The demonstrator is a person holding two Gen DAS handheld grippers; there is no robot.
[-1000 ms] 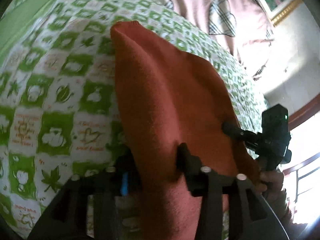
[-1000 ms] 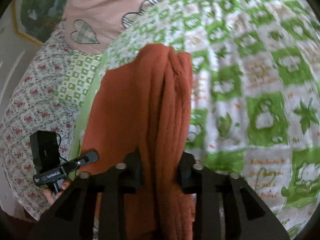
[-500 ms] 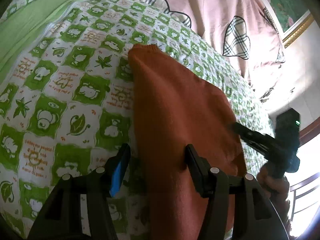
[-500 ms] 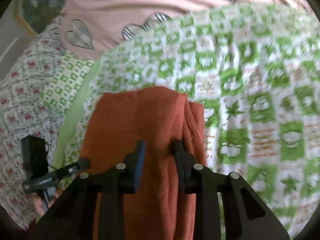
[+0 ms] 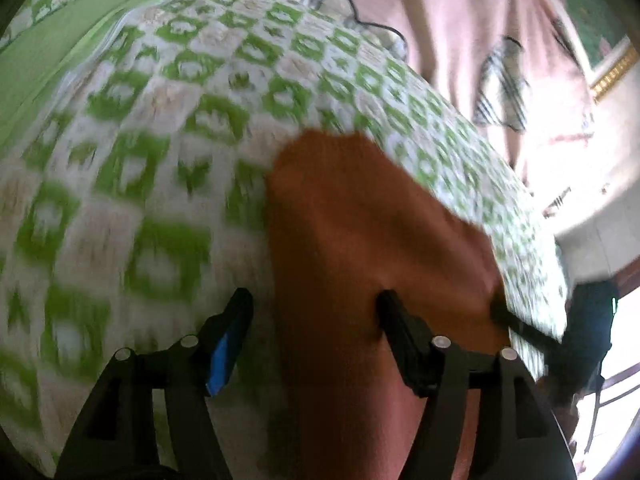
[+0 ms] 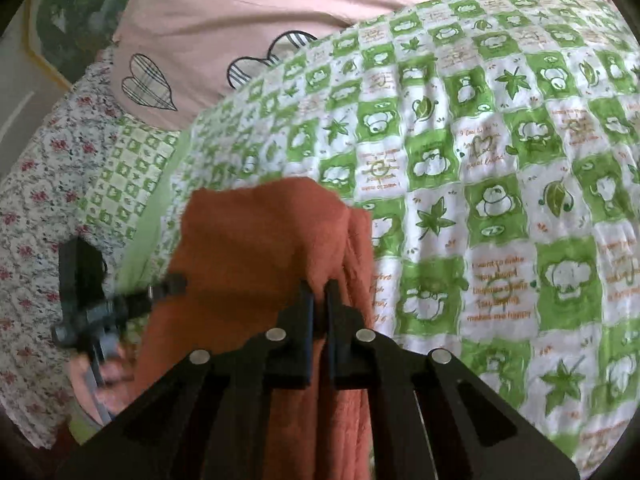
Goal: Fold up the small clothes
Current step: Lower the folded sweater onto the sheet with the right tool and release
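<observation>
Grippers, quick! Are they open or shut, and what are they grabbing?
Left gripper: open, jaws spread wide over the edge of the orange cloth, holding nothing.
Right gripper: shut, pinching a fold of the orange cloth.

Orange garment [image 6: 256,256]: napped, matt terry-like cloth. Green-checked bedsheet [image 6: 500,168]: smooth printed cotton-like cloth. Pink pillow [image 6: 248,12]: smooth cloth. Right gripper [image 6: 318,294]: matt black plastic, shiny metal rivets.

The rust-orange garment [image 6: 256,240] lies on a green-and-white checked quilt [image 6: 500,184] printed with leaves and bears. Beyond the quilt, a pink sheet [image 6: 248,8] bears plaid hearts; beside it, white floral fabric [image 6: 36,184].
</observation>
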